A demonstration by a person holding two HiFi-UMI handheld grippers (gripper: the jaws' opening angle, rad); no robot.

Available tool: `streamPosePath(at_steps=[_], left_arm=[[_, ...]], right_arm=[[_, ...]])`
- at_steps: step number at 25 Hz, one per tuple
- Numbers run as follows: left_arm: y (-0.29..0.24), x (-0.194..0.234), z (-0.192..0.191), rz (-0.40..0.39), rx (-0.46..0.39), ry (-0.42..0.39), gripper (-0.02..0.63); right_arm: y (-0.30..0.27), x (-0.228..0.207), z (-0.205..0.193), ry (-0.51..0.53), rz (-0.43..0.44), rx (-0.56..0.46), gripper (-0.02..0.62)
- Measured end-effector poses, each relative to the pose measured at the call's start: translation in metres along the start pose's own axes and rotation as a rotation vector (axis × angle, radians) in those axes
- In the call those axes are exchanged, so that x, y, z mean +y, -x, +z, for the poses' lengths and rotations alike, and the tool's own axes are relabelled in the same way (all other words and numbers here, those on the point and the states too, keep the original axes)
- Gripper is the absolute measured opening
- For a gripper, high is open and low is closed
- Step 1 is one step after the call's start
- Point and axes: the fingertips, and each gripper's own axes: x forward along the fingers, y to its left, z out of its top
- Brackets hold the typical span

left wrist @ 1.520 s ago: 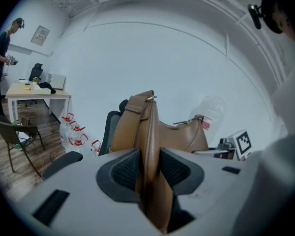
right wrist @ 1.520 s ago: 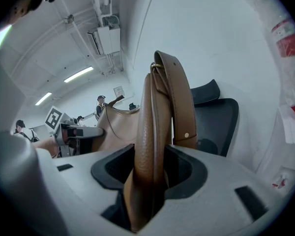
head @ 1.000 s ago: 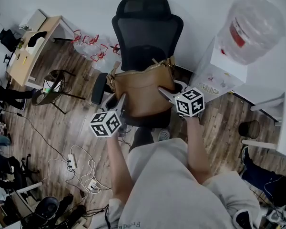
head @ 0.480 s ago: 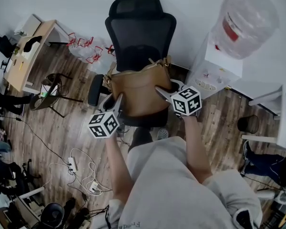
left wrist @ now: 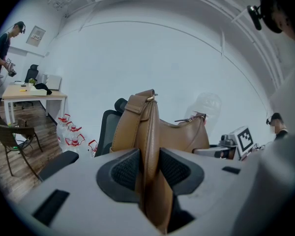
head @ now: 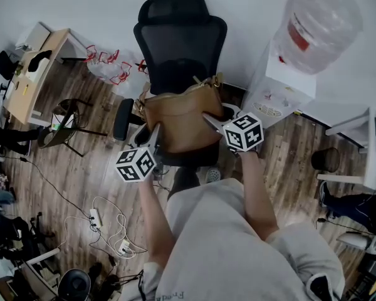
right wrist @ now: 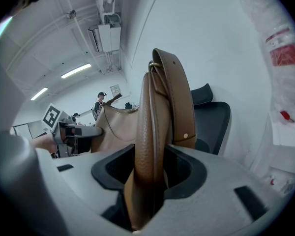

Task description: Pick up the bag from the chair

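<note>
A tan leather bag [head: 182, 119] hangs between both grippers in front of the black office chair [head: 182, 42]. I cannot tell whether its bottom rests on the seat. My left gripper [head: 154, 134] is shut on the bag's left end; in the left gripper view the leather [left wrist: 148, 127] is pinched between the pads [left wrist: 125, 170]. My right gripper [head: 208, 119] is shut on the right end, where the bag's edge and strap [right wrist: 160, 112] stand upright between its jaws. Each gripper view shows the other gripper across the bag: the right gripper [left wrist: 221, 151] and the left gripper [right wrist: 78, 132].
A water dispenser with a big bottle [head: 313, 36] stands right of the chair. A wooden desk [head: 34, 74], a wicker chair [head: 69, 115] and red-capped bottles [head: 116, 68] are at the left. Cables and power strips [head: 97, 215] lie on the wooden floor. A person [left wrist: 2, 48] stands by the desk.
Both grippers keep their hold on the bag's ends. The chair and bag sit slightly further left in the head view; nothing else has visibly moved.
</note>
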Motion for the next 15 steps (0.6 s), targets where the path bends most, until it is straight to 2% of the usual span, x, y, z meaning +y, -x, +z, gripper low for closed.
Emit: streamPosePath(at_steps=[15], left_arm=[[0.0, 0.0031, -0.0011, 0.003, 0.005, 0.0, 0.12]], right_arm=[[-0.0028, 0.0004, 0.0011, 0.013, -0.002, 0.007, 0.179]])
